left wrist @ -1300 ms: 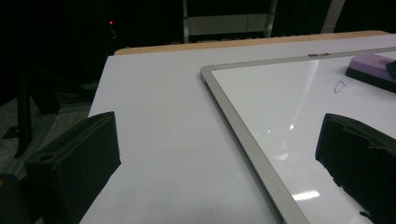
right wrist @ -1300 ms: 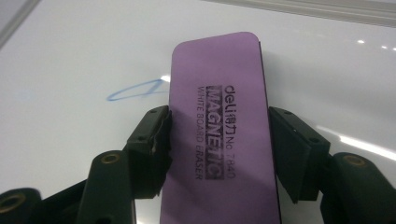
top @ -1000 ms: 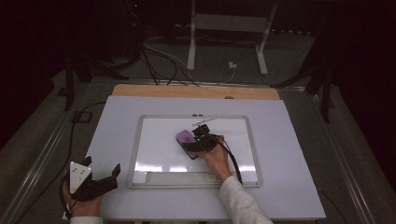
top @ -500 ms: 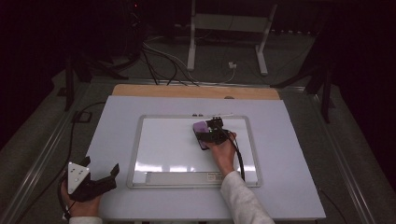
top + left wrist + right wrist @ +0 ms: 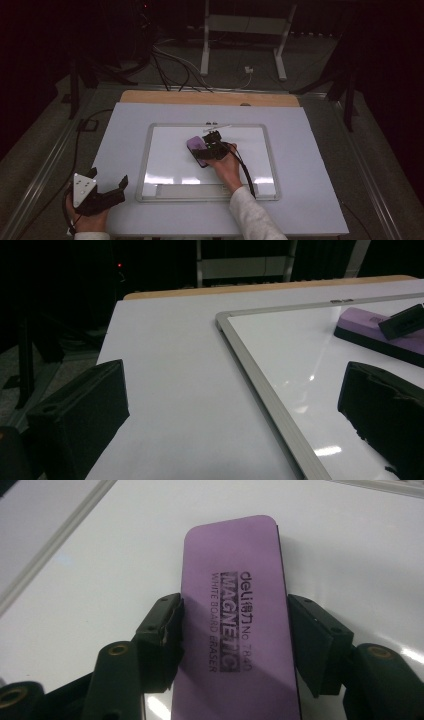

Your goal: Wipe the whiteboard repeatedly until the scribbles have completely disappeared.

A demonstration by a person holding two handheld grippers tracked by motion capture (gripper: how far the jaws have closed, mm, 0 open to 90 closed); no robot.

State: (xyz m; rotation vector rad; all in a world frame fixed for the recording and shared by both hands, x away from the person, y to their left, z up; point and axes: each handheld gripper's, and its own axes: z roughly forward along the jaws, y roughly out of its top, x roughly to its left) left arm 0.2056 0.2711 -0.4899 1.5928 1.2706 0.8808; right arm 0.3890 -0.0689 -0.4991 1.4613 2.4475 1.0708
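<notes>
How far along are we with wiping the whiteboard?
The whiteboard looks clean wherever its surface shows; no marks visible. In hand: the right claw grips the purple eraser by its long sides, flat on the board. The left claw rests open off the board's left edge. Left, probably: putting the eraser down.

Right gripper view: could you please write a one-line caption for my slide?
Right gripper clamps a purple magnetic whiteboard eraser by its long sides, flat on the whiteboard.

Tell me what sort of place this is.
Probably a lab or recording studio, dim around one lit work table. A whiteboard lies flat on it with a purple eraser, cables trail over the floor, and a metal stand is behind.
</notes>
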